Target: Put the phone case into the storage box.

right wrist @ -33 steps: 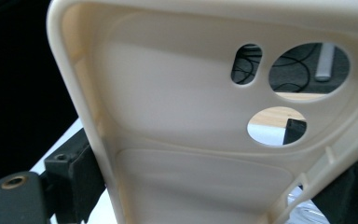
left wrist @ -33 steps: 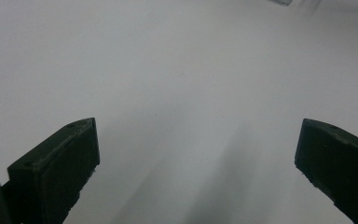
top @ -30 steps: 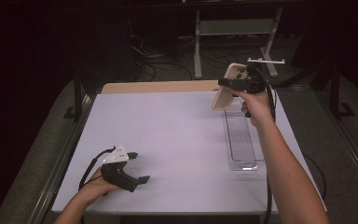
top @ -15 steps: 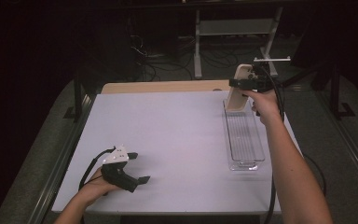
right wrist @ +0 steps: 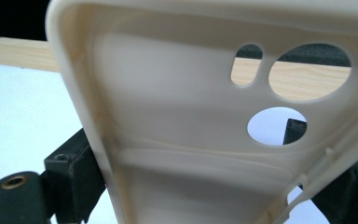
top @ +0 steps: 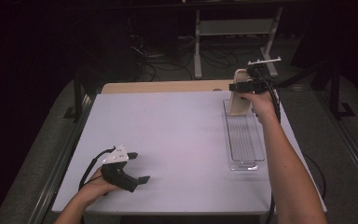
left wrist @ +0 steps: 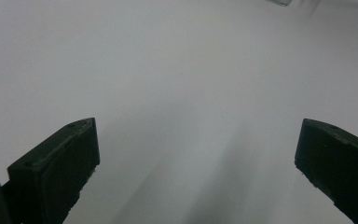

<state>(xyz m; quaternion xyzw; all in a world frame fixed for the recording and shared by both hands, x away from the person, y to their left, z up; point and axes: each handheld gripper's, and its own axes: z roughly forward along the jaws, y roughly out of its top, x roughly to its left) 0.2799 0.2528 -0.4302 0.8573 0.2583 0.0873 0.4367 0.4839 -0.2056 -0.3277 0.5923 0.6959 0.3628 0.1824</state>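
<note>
A cream phone case point(top: 239, 93) hangs upright over the far end of a clear plastic tray point(top: 245, 140), with my right gripper point(top: 240, 87) shut on it. In the right gripper view the case point(right wrist: 177, 107) shows its hollow inner side and camera cut-outs, and the black jaws press on both its edges. Near the table's front left my left gripper point(top: 137, 168) rests low in a hand, open. The left gripper view has its jaws wide apart over bare white tabletop point(left wrist: 182, 93), with nothing between them.
The white tabletop point(top: 168, 135) ends in a wooden strip point(top: 163, 87) at the back. The long tray runs front to back along the right side. Beyond the table stand a metal frame point(top: 235, 28) and cables on a dark floor.
My right gripper has carried the phone case to the right and down, from above the table's back edge to the tray's far end. The left gripper has stayed put.
</note>
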